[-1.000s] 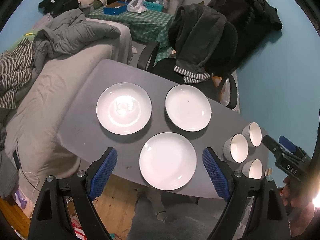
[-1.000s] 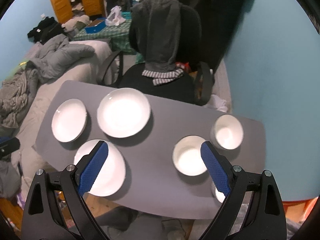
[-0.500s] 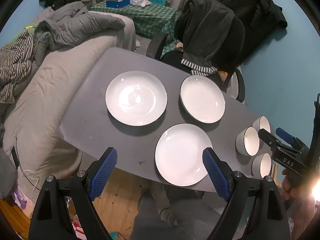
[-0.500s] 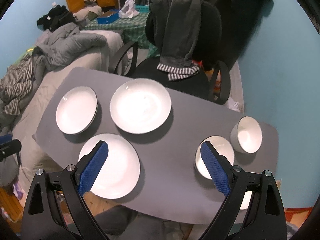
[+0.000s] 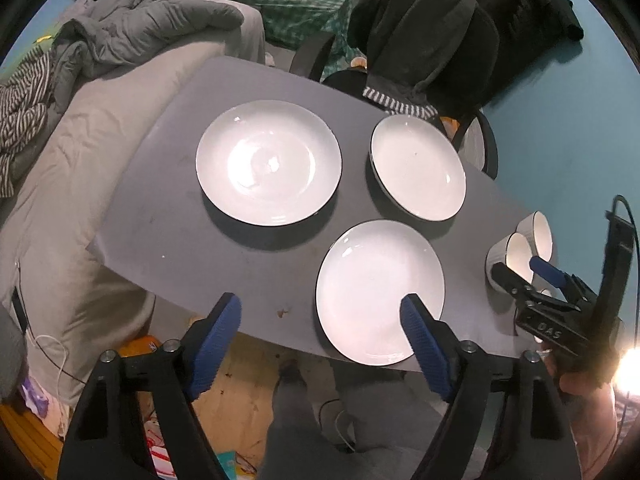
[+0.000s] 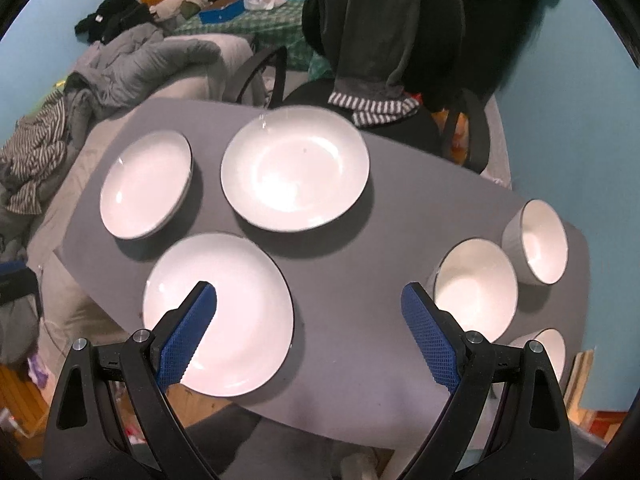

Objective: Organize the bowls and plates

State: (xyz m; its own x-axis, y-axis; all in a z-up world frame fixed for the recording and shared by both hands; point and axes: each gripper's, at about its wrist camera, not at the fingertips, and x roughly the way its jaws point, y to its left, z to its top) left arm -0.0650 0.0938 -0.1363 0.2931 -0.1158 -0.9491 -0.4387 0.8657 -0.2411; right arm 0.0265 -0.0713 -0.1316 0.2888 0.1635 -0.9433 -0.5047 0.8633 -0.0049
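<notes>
1. Grey and matte, the rectangular tabletop (image 6: pixel 352 280) carries three round white plates with thin dark rims on one side and three white bowls with dark rims on the other.
2. The plates lie flat in a triangle, apart from one another: the far-left white plate (image 5: pixel 268 162), the far-right white plate (image 5: pixel 418 168), and the near white plate (image 5: pixel 380 292) at the table's front edge.
3. The bowls cluster near the table's right end: the middle white bowl (image 6: pixel 476 294), the far white bowl (image 6: pixel 540 242) just beside it, and the near white bowl (image 6: pixel 548 350) partly hidden behind a finger of the right gripper.
4. The left gripper (image 5: pixel 320 344) hangs above the front edge, its blue-padded jaws spread wide with nothing between them; its right pad overlaps the near plate in this view.
5. The right gripper (image 6: pixel 308 330) hovers over the table between the near plate and the bowls, jaws likewise spread and holding nothing.
6. A dark office chair draped with a grey hooded garment (image 6: pixel 380 28) stands behind the table.
7. A grey-covered bed with heaped clothes (image 5: pixel 132 32) lies to the left.
</notes>
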